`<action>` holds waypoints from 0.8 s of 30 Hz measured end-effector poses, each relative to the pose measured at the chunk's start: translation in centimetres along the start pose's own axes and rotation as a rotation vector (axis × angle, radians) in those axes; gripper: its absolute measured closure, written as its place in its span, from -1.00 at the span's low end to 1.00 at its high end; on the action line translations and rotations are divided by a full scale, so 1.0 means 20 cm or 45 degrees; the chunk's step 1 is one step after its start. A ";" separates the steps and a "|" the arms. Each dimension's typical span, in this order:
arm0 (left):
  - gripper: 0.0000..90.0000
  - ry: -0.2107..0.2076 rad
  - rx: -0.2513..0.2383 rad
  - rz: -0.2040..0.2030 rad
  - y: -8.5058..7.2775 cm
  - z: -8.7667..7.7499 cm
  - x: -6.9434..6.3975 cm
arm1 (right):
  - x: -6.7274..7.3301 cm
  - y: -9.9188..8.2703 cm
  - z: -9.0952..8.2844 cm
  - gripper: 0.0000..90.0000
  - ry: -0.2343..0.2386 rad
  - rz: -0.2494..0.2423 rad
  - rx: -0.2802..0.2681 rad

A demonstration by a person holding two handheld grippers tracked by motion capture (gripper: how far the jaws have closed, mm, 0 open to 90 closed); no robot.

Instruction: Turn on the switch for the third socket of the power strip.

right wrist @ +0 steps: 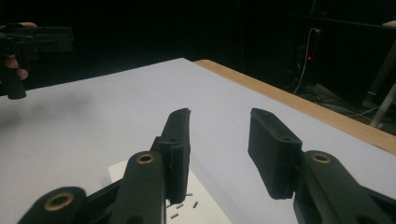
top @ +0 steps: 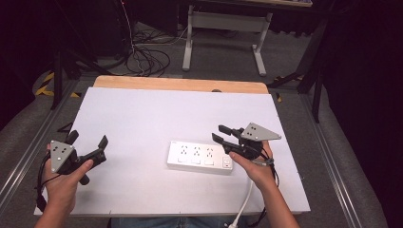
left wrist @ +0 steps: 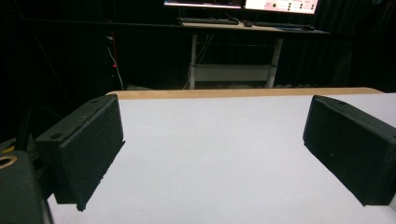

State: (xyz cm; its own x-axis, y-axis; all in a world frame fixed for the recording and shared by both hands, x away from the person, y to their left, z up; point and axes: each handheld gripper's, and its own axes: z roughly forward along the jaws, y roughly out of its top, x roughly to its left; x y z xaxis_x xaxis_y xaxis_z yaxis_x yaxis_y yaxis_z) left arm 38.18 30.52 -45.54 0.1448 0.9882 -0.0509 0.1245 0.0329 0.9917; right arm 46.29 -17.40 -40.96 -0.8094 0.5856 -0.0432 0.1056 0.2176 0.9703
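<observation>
Right hand-held gripper (top: 222, 133) hovers, empty, just above power strip's (top: 199, 157) right end.

1. A table (top: 142, 114) covered by a white board, with a strip of bare wood along its far edge.
2. A white power strip (top: 199, 157) lies flat toward the near right (three socket groups, a switch at its right end).

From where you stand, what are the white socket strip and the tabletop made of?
The power strip looks like smooth white moulded plastic with a slight sheen. The table shows a matte white sheet, perhaps laminate or board; its far edge looks like pale wood.
</observation>
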 end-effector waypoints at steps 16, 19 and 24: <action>-0.88 -0.003 0.005 0.004 0.00 0.00 0.00 | -0.04 -0.02 -0.05 0.13 -0.052 0.021 -0.056; -0.88 -0.001 0.003 0.003 0.00 0.00 0.00 | -0.05 -0.02 -0.06 0.08 -0.065 0.022 -0.067; -0.88 -0.002 0.004 0.007 0.00 0.00 0.00 | -0.06 -0.03 -0.07 -0.04 -0.073 0.021 -0.091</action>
State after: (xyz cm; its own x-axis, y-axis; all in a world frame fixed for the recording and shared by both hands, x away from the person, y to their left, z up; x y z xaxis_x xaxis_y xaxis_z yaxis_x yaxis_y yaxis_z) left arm 38.15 30.49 -45.52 0.1470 0.9881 -0.0454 0.1265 0.0267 0.9916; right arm 46.49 -19.37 -41.16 -0.7731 0.6331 -0.0387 0.0755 0.1524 0.9854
